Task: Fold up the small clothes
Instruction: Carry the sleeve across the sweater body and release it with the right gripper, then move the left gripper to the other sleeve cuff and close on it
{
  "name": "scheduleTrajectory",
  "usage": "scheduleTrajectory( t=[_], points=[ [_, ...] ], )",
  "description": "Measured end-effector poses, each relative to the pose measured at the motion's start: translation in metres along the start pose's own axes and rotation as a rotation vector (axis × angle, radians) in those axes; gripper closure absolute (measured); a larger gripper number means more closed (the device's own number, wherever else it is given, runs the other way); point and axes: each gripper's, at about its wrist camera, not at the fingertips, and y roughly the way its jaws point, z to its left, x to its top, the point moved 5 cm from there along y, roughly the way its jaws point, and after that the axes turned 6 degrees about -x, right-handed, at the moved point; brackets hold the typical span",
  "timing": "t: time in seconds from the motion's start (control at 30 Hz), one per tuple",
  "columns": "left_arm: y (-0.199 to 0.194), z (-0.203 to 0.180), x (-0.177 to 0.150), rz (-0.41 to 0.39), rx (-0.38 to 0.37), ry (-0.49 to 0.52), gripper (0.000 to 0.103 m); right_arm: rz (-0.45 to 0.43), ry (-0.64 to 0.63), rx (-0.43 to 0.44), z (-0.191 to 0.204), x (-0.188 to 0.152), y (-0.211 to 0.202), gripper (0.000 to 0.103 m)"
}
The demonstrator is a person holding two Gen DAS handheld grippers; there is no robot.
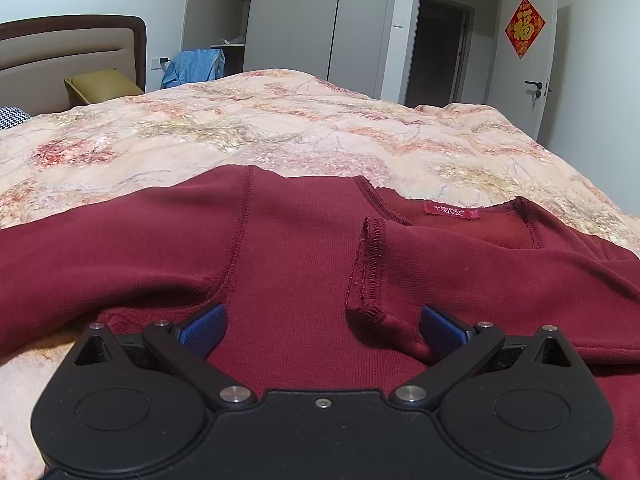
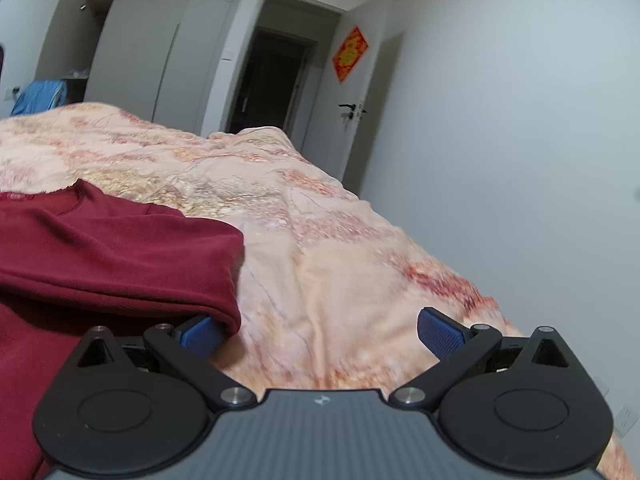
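Note:
A dark red long-sleeved top (image 1: 304, 248) lies on the bed, its neckline and red label (image 1: 451, 211) toward the far right. A sleeve cuff (image 1: 366, 272) is folded across the chest. My left gripper (image 1: 323, 326) hovers low over the top, open, its blue pads (image 1: 204, 328) wide apart with cloth under them. In the right wrist view the top's folded right edge (image 2: 120, 264) bulges at the left. My right gripper (image 2: 320, 332) is open wide beside that edge, over bare bedspread; its left pad (image 2: 200, 334) sits just under the fold, nothing gripped.
A peach floral bedspread (image 1: 280, 128) covers the bed. The bed's right edge (image 2: 460, 272) drops toward a white wall. Headboard and olive pillow (image 1: 100, 84) are at far left. Beyond the bed: grey wardrobes (image 1: 300, 20), blue cloth (image 1: 192, 66), an open doorway (image 2: 272, 80).

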Motion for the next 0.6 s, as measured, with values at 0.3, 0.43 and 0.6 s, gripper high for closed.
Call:
scheduleTrajectory(
  t=[0.3, 0.43, 0.6],
  points=[
    [-0.001, 0.001, 0.000, -0.002, -0.003, -0.003, 0.000, 0.027, -0.032, 0.007, 0.007, -0.005, 0.001, 0.000],
    [-0.010, 0.004, 0.005, 0.017, -0.026, -0.029, 0.000, 0.082, 0.003, 0.056, 0.001, -0.004, -0.004, 0.000],
    [-0.058, 0.021, 0.008, 0.022, -0.096, -0.112, 0.000, 0.103, 0.063, 0.183, -0.014, -0.002, -0.039, 0.000]
  ],
)
